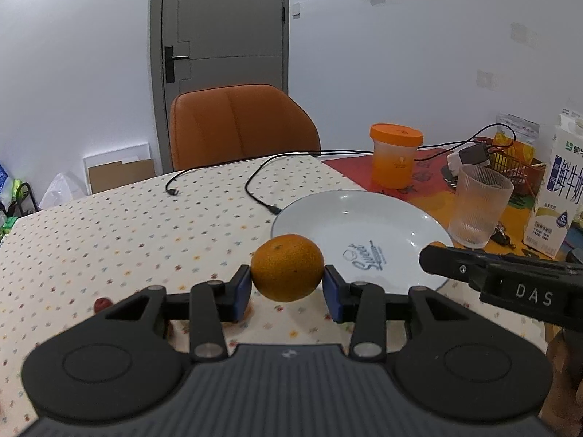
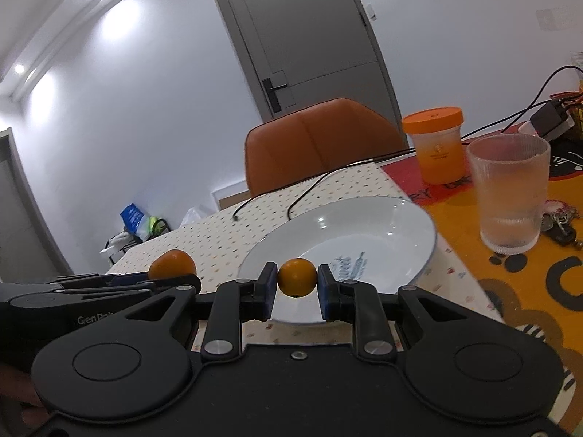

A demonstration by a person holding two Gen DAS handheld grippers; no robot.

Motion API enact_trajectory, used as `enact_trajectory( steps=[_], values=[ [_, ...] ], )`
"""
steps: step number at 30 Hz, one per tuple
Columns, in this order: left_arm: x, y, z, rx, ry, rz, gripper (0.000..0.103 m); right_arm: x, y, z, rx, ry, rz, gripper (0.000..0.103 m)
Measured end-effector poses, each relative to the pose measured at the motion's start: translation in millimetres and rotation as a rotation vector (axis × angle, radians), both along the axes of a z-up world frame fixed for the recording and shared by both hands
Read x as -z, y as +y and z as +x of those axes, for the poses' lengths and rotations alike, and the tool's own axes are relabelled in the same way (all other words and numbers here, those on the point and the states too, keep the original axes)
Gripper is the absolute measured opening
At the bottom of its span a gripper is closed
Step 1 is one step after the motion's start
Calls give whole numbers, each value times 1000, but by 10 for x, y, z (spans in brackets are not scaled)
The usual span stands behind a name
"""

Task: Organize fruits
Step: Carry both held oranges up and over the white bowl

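1. The left gripper (image 1: 287, 284) has its blue pads (image 1: 241, 291) pressed on either side of a large orange (image 1: 288, 267). It holds the fruit off the dotted tablecloth (image 1: 127, 225), low in the middle of the left wrist view and just left of the plate's near edge.
2. The right gripper (image 2: 296, 284) is clamped on a smaller, rounder orange (image 2: 297, 277), held over the near rim of the white plate (image 2: 382, 225) at the centre of the right wrist view.
3. The plate looks bare; I see no fruit lying in it yet.
4. My guess is that both fruits are being carried to the plate, so this is the carrying step, near its end.
5. The next move calls for lowering each fruit into the dish before loosening the fingers, since round fruit may roll.
6. The ribbed glass (image 2: 510, 196) at the right of the frame and the cable (image 1: 260, 196) by the plate's far edge need a wide berth.
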State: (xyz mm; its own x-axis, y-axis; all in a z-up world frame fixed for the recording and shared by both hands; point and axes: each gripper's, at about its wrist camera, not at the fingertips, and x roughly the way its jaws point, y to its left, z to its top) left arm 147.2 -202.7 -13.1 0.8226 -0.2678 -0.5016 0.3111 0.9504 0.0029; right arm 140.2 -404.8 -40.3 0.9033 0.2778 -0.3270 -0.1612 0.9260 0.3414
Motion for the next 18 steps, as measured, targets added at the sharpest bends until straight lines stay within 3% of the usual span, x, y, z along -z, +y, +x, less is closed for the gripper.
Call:
enact_trajectory(
  steps=[18],
  values=[
    [184,-440,407,29,58,21,41,151,-190,225,44,26,10,22]
  ],
)
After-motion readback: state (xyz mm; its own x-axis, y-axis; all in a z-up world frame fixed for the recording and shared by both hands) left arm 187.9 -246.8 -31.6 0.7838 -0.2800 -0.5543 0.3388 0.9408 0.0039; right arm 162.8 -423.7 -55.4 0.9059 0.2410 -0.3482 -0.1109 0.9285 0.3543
